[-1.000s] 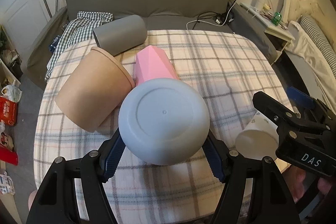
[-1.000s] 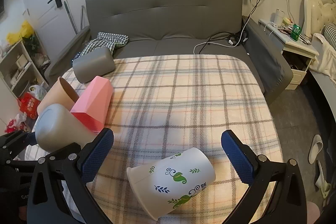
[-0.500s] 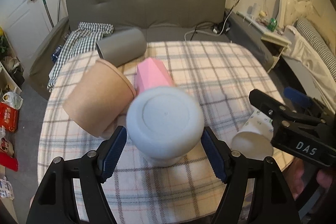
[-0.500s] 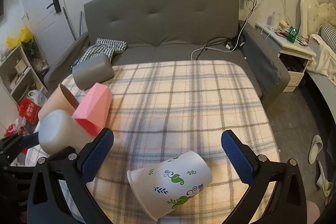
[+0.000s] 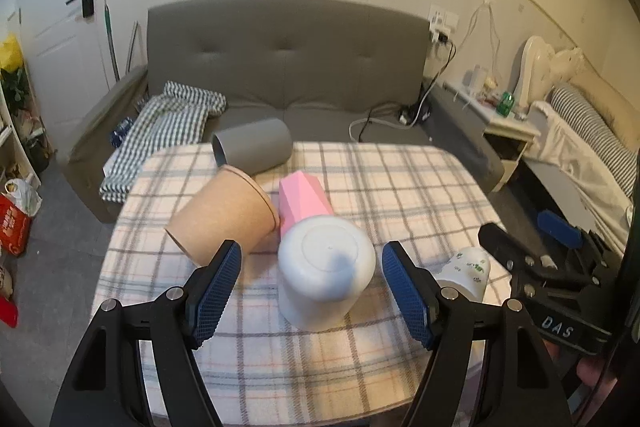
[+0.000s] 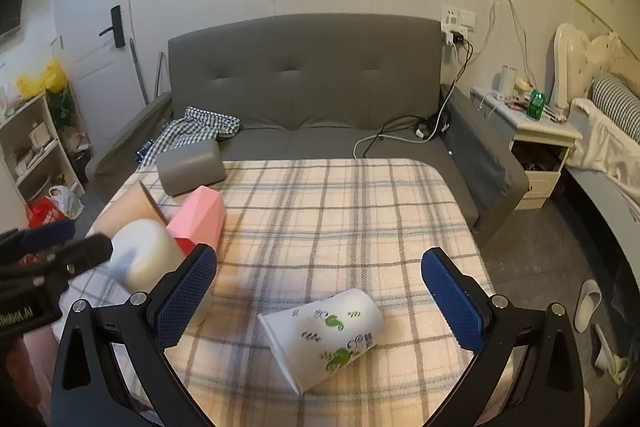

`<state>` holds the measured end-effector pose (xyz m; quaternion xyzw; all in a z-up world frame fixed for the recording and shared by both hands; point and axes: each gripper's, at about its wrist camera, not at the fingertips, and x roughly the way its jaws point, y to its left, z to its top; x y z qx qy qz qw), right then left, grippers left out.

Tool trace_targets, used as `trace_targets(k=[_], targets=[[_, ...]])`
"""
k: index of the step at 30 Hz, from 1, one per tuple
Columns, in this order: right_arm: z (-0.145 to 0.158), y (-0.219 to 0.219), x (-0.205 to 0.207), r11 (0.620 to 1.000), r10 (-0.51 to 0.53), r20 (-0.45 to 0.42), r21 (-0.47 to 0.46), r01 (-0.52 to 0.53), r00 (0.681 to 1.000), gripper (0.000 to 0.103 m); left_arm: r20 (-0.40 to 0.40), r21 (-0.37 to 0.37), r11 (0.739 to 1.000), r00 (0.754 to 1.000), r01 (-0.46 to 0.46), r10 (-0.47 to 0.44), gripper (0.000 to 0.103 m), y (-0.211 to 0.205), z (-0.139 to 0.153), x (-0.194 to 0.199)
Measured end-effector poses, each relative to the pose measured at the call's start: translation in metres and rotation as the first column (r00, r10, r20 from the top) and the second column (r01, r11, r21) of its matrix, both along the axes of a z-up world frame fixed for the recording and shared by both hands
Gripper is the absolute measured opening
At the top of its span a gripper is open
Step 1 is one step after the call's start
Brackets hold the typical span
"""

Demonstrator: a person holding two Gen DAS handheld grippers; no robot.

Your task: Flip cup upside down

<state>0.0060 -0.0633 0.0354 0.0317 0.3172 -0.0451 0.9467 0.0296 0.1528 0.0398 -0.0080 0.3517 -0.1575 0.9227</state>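
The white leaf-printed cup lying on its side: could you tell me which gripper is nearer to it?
Right. The right gripper is open around the leaf-printed cup; the left gripper is off to its left.

Pale grey-blue cup (image 5: 327, 269) upside down on plaid tablecloth (image 5: 400, 187).

Grey sofa (image 6: 320, 99) behind plaid bench (image 6: 340, 211), w/ checked cloth (image 6: 192, 131) on seat. White cable (image 6: 384, 139) nr socket. Nightstand (image 6: 536, 147) right, slipper (image 6: 588, 303) on floor.
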Motion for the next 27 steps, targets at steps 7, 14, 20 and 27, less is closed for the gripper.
trace_targets(k=[7, 14, 20, 27], targets=[[0.005, 0.023, -0.025, 0.999, 0.04, 0.017, -0.008, -0.039, 0.999, 0.103, 0.106, -0.027, 0.998, 0.993, -0.049, 0.051, 0.087, 0.026, 0.006, -0.023], [0.001, 0.051, -0.04, 0.995, 0.089, 0.003, -0.038, -0.089, 0.996, 0.103, 0.15, -0.065, 0.989, 0.978, -0.136, 0.144, 0.09, 0.059, -0.005, -0.039], [-0.004, 0.064, -0.04, 0.993, 0.106, -0.015, -0.055, -0.107, 0.994, 0.103, 0.155, -0.022, 0.987, 0.975, -0.16, 0.162, 0.098, 0.071, -0.02, -0.049], [-0.009, 0.068, -0.038, 0.992, 0.108, -0.03, -0.063, -0.11, 0.994, 0.103, 0.138, -0.017, 0.984, 0.975, -0.175, 0.175, 0.098, 0.077, -0.028, -0.052]])
